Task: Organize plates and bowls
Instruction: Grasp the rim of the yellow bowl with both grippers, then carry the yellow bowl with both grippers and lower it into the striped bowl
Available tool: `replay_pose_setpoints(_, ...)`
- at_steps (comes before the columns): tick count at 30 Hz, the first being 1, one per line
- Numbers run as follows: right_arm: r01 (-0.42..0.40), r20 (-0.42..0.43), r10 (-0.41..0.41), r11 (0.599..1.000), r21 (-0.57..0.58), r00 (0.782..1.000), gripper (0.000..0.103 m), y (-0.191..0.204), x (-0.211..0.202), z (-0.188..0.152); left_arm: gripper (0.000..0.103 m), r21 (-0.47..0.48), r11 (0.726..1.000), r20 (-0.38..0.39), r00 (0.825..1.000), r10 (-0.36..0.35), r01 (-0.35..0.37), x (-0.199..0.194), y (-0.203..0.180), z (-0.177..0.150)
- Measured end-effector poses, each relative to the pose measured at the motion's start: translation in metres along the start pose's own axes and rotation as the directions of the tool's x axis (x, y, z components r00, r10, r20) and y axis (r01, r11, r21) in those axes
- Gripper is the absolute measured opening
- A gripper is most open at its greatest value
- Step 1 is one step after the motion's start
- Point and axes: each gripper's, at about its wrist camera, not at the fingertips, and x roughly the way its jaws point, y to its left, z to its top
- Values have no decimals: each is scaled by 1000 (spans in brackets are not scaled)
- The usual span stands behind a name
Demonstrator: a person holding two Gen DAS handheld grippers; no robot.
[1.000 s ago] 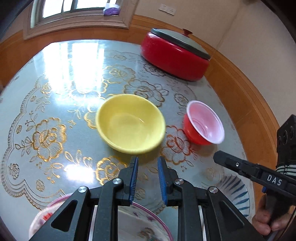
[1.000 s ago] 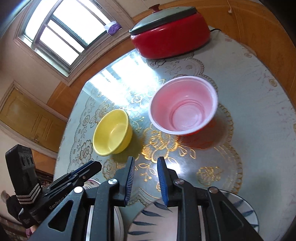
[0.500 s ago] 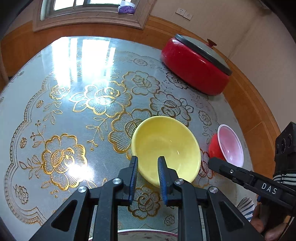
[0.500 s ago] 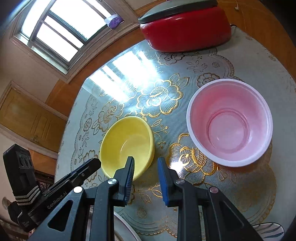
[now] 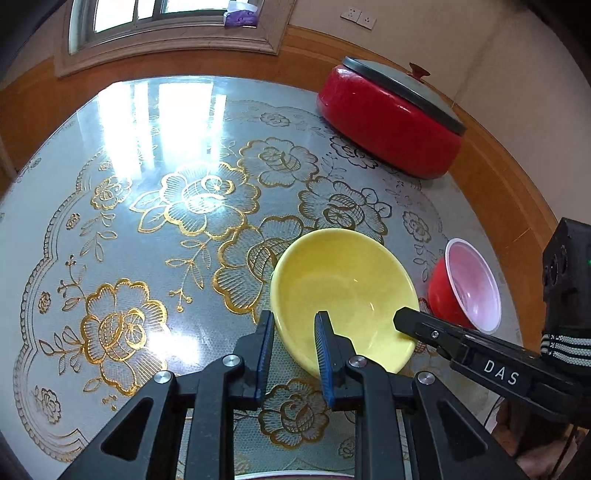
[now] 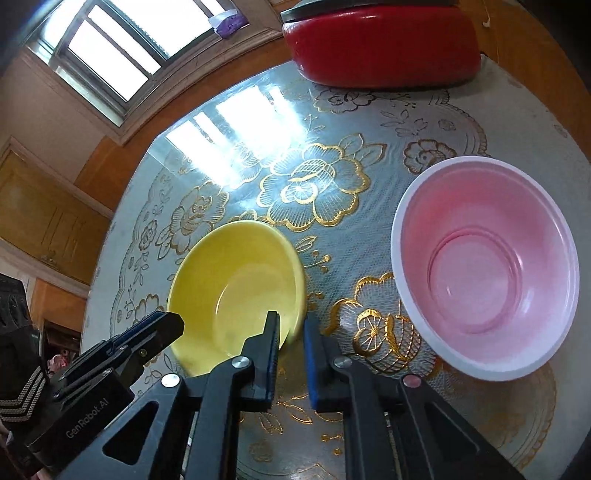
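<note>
Ahead of the grippers, a table (image 5: 110,206) under a glossy gold-flowered cover (image 5: 199,195) mirrors bright window (image 6: 107,55) light. Beyond it run wood panelling (image 5: 33,99) and a cream wall (image 5: 517,92) with sockets (image 5: 358,16) (two, side by side). A wooden cabinet (image 6: 40,218) stands far left.

From my left wrist view, the yellow bowl's (image 5: 343,291) near rim is hidden behind my left gripper (image 5: 293,350). A pink-rimmed plate (image 5: 291,475) is cut off at the bottom edge. On the right wrist view, the red cooker (image 6: 380,44) is clipped by the top edge, and the bowl rim at my right gripper (image 6: 291,354) is motion-blurred.
</note>
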Motion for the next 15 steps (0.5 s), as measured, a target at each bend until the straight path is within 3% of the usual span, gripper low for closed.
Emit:
replay_pose_setpoints(5, -15, 41, 16, 1000, -19, 999, 11, -2, -25, -5, 22, 45, 999, 17, 1000, -1, 1, -8, -13, -13)
replay_pose_setpoints(15, -56, 101, 53, 998, 24, 993, 11, -22, -76, -38, 22, 109, 989, 50, 993, -103, 97, -47, -39, -38)
